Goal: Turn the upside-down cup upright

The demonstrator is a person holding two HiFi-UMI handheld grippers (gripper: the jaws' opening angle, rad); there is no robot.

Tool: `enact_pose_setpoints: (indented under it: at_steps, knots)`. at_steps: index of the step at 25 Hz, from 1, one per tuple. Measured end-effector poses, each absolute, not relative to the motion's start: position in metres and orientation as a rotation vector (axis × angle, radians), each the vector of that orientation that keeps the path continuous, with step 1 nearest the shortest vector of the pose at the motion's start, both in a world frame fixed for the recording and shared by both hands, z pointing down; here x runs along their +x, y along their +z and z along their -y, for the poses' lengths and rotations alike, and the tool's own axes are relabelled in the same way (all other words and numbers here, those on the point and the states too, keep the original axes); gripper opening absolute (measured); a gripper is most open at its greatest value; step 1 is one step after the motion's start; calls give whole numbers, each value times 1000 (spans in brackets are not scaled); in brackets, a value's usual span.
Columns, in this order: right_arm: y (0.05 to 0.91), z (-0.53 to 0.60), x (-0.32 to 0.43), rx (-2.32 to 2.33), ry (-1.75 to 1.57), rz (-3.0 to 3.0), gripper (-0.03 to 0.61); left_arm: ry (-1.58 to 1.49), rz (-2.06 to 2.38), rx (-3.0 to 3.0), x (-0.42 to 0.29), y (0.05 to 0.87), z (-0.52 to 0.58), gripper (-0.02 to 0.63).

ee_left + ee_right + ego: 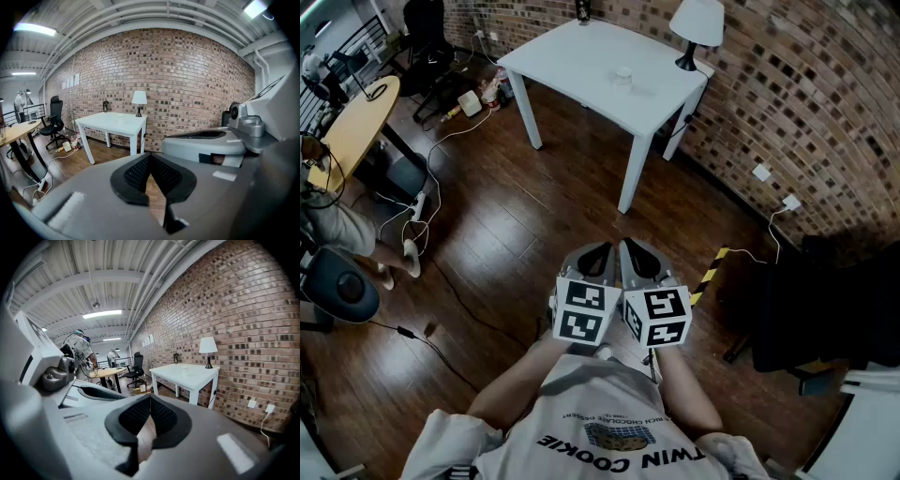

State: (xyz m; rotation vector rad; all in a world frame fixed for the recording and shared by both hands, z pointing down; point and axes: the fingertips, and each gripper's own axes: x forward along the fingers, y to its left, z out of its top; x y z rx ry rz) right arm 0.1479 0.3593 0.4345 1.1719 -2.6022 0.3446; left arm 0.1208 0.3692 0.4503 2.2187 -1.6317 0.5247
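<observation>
Two grippers, held side by side close to my chest: left gripper (598,251) and right gripper (633,246), marker cubes facing up at me. Both have their jaws together with nothing between the pads. I judge this a carrying posture, since the work is not yet begun.

One cup (623,75), small and pale, stands on the white table (572,56), roughly mid-top and near the lamp (696,23). It is well apart from me, across bare wooden floor (534,234). It is too small to tell which way up it sits. Closed jaws suit the walk over; they will need to part before any grasp.

Head view: gives the layout from above, namely the table against the brick wall (806,103), cables on the floor and my own shirt.

Left gripper view: shows the pads of the left gripper (151,161) meeting at the tips, the other gripper's body at its right, and the cup (120,118) as a speck.

Right gripper view: shows the right gripper (150,401) closed likewise, the cup (185,368), and a person (80,350) standing by a round desk (108,372).
</observation>
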Motion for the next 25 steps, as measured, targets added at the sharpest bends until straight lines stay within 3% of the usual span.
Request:
enact_pose_setpoints:
  at_steps: [25]
  knots:
    - [429,-126,5,1282,352,2502,4,471,1531,2254,-28,443,-138,6]
